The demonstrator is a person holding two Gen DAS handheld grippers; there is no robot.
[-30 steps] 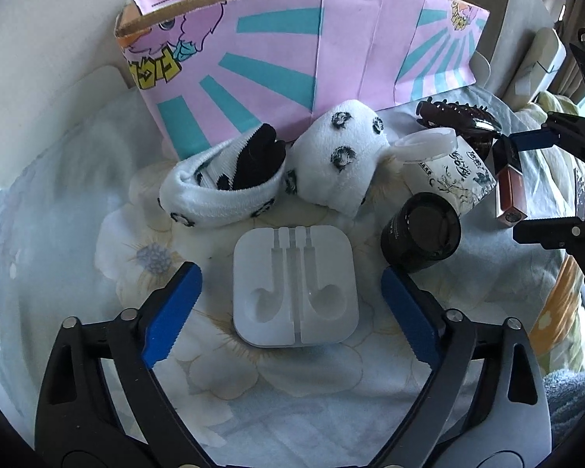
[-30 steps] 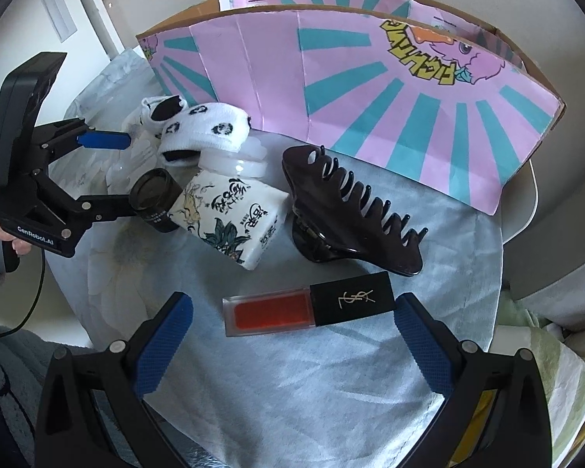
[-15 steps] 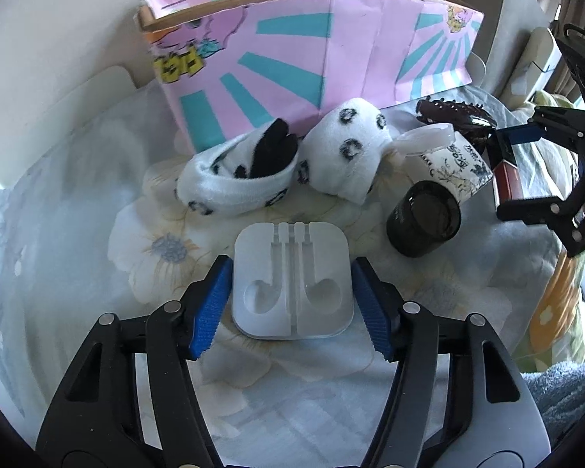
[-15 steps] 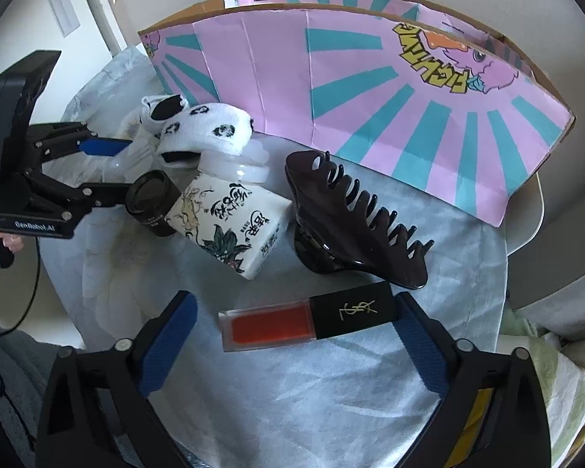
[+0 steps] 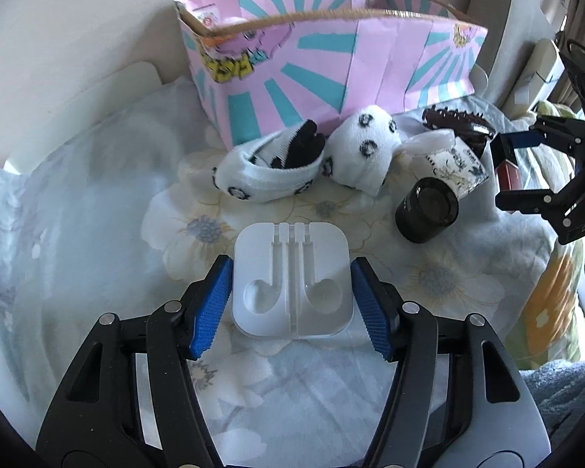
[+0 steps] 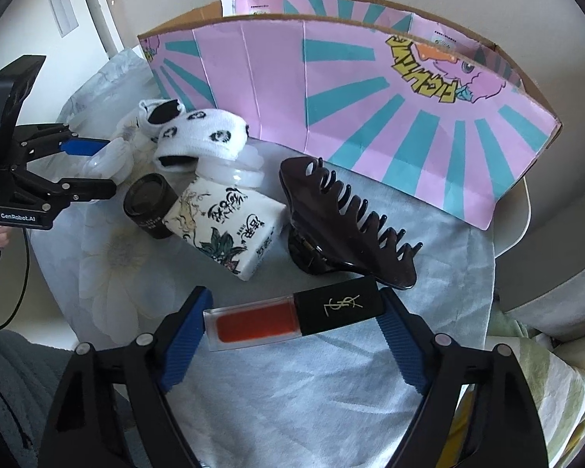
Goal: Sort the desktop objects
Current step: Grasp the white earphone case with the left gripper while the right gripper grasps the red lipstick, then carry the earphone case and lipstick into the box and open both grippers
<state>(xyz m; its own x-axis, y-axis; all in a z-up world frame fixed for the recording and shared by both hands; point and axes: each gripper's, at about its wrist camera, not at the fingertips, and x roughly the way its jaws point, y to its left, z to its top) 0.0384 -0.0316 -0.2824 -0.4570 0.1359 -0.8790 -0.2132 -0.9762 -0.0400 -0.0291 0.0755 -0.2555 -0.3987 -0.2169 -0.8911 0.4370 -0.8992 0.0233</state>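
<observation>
A white earphone case [image 5: 290,280] lies on the floral cloth, and my left gripper [image 5: 291,269] is shut on it, blue pads pressed to its two sides. In the right wrist view a red lipstick with a black cap [image 6: 292,318] lies crosswise between the pads of my right gripper [image 6: 292,296]. Those jaws are closing, and the pads meet the lipstick's two ends. The pink and teal cardboard box [image 6: 351,89] stands open at the back. The left gripper [image 6: 93,163] also shows at the far left of that view.
Two white socks with black dots [image 5: 269,171] lie before the box. Beside them are a dark round jar [image 6: 148,202], a white printed bottle [image 6: 222,222] on its side and a dark hair claw [image 6: 343,226]. The table edge curves round on the right.
The left jaws came in from wide apart and closed on the earphone case, which now sits slightly higher off the cloth. The right jaws narrowed onto the lipstick's ends.
</observation>
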